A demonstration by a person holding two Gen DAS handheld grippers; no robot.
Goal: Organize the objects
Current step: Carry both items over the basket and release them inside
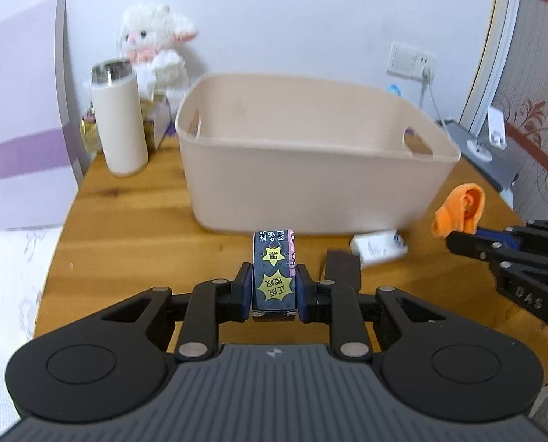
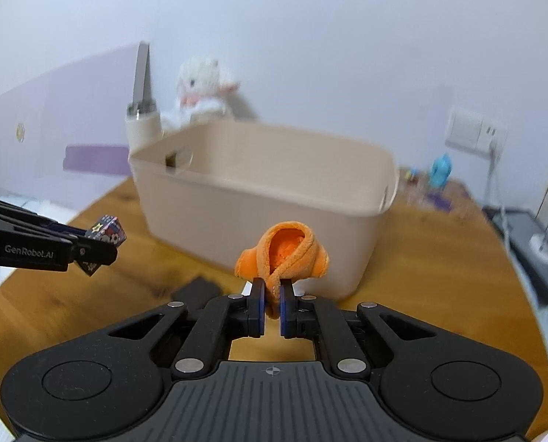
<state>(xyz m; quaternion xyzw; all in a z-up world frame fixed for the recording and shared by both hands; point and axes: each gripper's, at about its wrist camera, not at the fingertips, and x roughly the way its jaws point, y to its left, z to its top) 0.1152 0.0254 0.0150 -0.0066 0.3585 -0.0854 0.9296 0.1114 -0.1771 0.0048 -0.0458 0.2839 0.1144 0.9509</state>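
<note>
My left gripper (image 1: pixel 274 276) is shut on a small dark blue box with yellow star stickers (image 1: pixel 274 272) and holds it above the wooden table, just in front of the beige plastic bin (image 1: pixel 311 158). My right gripper (image 2: pixel 272 294) is shut on a bunched orange cloth (image 2: pixel 285 254), held up in front of the bin (image 2: pixel 259 199). In the left wrist view the right gripper (image 1: pixel 454 237) with the cloth (image 1: pixel 458 211) is at the right. In the right wrist view the left gripper (image 2: pixel 101 243) with the box (image 2: pixel 106 232) is at the left.
On the wooden table (image 1: pixel 126 221) lie a white packet (image 1: pixel 379 246) and a dark brown block (image 1: pixel 342 267), which also shows in the right wrist view (image 2: pixel 196 289). A cream thermos (image 1: pixel 117 118), a white plush toy (image 1: pixel 156 44) and small boxes stand at the back left.
</note>
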